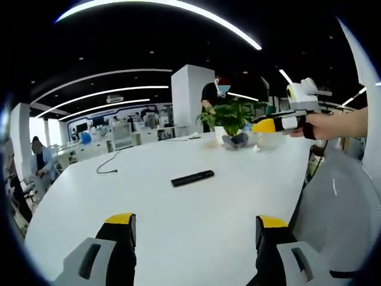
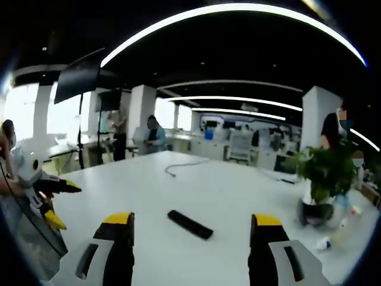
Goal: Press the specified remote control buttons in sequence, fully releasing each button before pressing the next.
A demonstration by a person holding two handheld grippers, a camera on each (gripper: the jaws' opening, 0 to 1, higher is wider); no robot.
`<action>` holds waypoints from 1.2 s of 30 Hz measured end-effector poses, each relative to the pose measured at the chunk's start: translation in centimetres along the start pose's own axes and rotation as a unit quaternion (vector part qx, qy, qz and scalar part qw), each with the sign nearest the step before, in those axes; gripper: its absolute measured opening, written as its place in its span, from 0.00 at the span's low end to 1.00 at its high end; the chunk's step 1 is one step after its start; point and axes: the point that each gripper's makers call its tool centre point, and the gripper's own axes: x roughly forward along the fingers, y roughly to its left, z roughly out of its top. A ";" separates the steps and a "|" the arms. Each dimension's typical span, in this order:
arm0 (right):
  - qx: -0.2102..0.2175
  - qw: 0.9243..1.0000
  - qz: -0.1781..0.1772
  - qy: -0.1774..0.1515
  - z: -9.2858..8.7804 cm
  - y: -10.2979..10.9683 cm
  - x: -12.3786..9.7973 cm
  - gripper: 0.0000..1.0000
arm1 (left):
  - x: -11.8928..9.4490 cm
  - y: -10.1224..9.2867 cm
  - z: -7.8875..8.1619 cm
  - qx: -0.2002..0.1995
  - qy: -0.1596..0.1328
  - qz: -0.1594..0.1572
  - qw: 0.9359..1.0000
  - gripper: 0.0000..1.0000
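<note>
A: How was the remote control seen?

B: A slim, flat black bar was seen lying alone on the white table, well ahead of the left gripper and between the lines of its two jaws. In the right gripper view the same remote control was found near the middle of the table, just beyond the right gripper, set at a slant.

A: Could its buttons be made out?

B: No. Only a dark, plain shape was given in either view; no buttons or markings could be told.

A: How were the claws held?

B: Both were held wide apart with nothing between the yellow-tipped jaws. Neither was touching the remote. The right gripper was also seen at the far right of the left gripper view, held in a hand above the table's far edge; how wide it stood from that angle could not be told. The left gripper was seen at the left edge of the right gripper view, partly cut off.

A: What else was hard to read?

B: A potted plant stood at the far end with small items at its foot, too blurred to name. A dark cable lay on the far left of the table. People in the background were seen only dimly.
</note>
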 end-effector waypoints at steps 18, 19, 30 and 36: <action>-0.033 0.998 -0.047 0.005 -2.6 -0.9 -4.3 0.79 | -0.2 -0.2 0.0 -0.005 -0.003 0.001 1.000 0.85; -0.033 0.998 -0.047 0.004 -2.8 -1.1 -4.4 0.79 | -0.1 -0.3 0.0 -0.005 -0.003 0.000 1.000 0.85; -0.018 0.998 -0.053 -0.037 -2.0 -2.5 -5.5 0.83 | -0.2 0.2 0.4 -0.012 -0.013 0.015 1.000 0.88; -0.030 0.998 -0.046 -0.029 -3.3 -3.4 -5.9 0.82 | -0.3 0.4 0.5 -0.014 -0.014 0.024 1.000 0.89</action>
